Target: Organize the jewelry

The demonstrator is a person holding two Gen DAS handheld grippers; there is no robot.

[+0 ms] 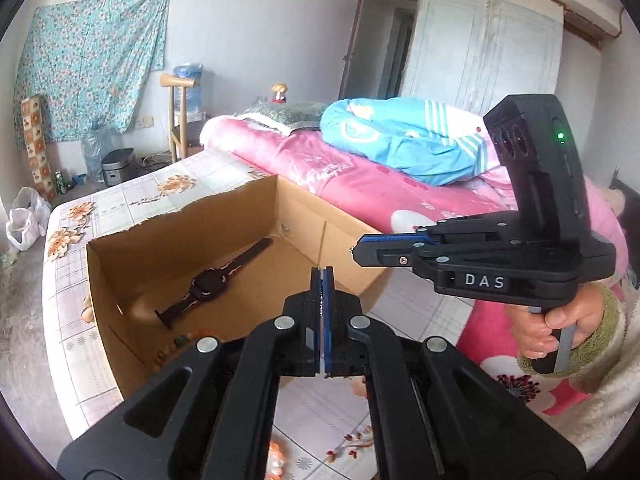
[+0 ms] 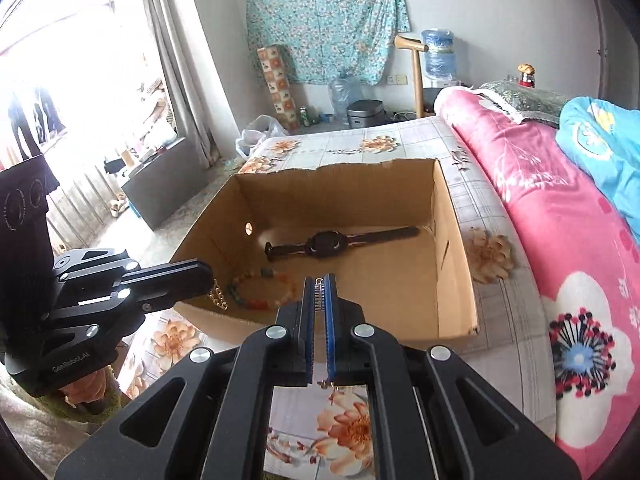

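Note:
An open cardboard box (image 2: 456, 272) stands on a floral-cloth surface. A black wristwatch (image 2: 326, 244) lies flat inside it, also seen in the left wrist view (image 1: 208, 280). A bead bracelet (image 2: 260, 292) lies near the box's front wall. My right gripper (image 2: 319, 280) is above the box's near edge, shut on a thin chain (image 2: 319, 294) that shows between its blue pads. My left gripper (image 2: 211, 276) hovers at the box's front left corner, shut, and a gold chain (image 2: 218, 298) dangles from its tip. I cannot tell whether the two are one chain. Seen from the left wrist, the left gripper (image 1: 322, 274) has its pads together and the right gripper (image 1: 354, 250) is at the right.
A bed with a pink flowered quilt (image 2: 560, 240) and a blue blanket (image 1: 400, 140) runs along the right of the box. A person's hand (image 1: 560, 328) holds the right gripper's handle. Water bottles, a rice cooker and a white bag (image 1: 24, 216) sit on the floor beyond.

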